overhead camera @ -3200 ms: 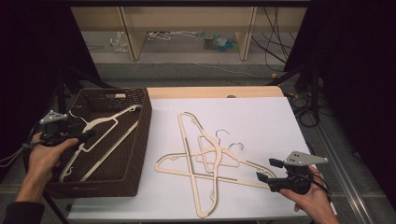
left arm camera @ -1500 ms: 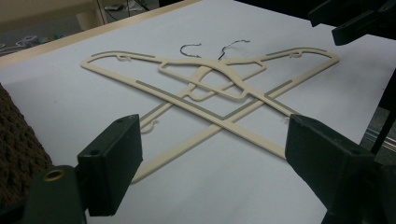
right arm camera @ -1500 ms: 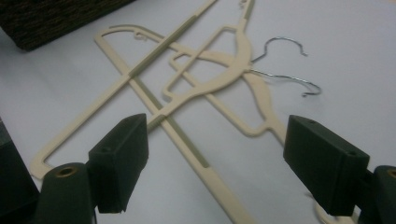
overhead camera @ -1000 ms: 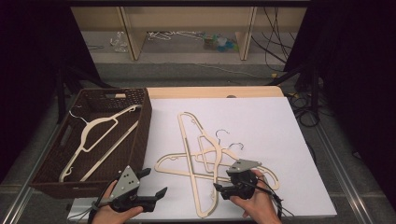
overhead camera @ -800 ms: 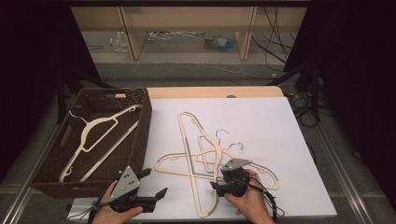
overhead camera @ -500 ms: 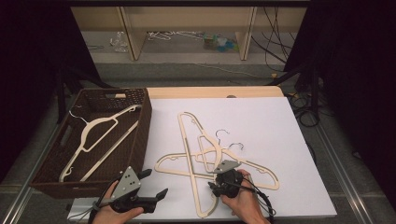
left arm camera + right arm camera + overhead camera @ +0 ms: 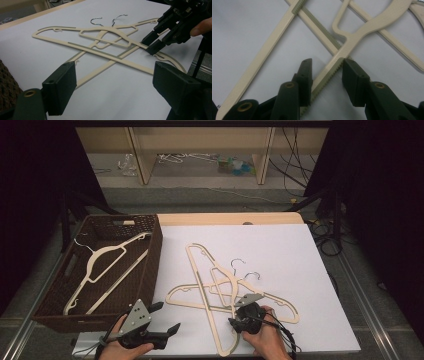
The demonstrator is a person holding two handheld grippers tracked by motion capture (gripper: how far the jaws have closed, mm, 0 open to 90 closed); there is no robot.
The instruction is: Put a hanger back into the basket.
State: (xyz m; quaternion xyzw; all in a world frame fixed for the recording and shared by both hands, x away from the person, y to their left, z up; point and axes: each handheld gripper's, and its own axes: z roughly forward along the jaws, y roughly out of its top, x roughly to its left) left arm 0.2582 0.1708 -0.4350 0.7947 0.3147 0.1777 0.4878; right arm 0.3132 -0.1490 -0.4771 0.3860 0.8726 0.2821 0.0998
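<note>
Several cream plastic hangers (image 7: 210, 285) lie crossed in a pile on the white table top (image 7: 280, 255). My right gripper (image 7: 234, 321) is down at the near side of the pile. Its jaws have just been closing and straddle one hanger's ribbed arm (image 7: 329, 72). The right jaw touches that arm and a small gap shows at the left jaw. From the left gripper view the right gripper (image 7: 151, 42) leans in over the pile (image 7: 100, 42). My left gripper (image 7: 167, 316) rests open near the front edge, with nothing between its jaws.
A brown wicker basket (image 7: 150, 250) stands at the table's left and holds one cream hanger (image 7: 107, 257). Its weave shows at the left gripper view's edge (image 7: 6, 85). A wooden shelf unit (image 7: 200, 140) and cables lie on the floor beyond the table.
The left gripper came from the basket to the front edge and then stayed. The right hand moved left from the table's right side into the pile, and its jaws narrowed around a hanger arm.
</note>
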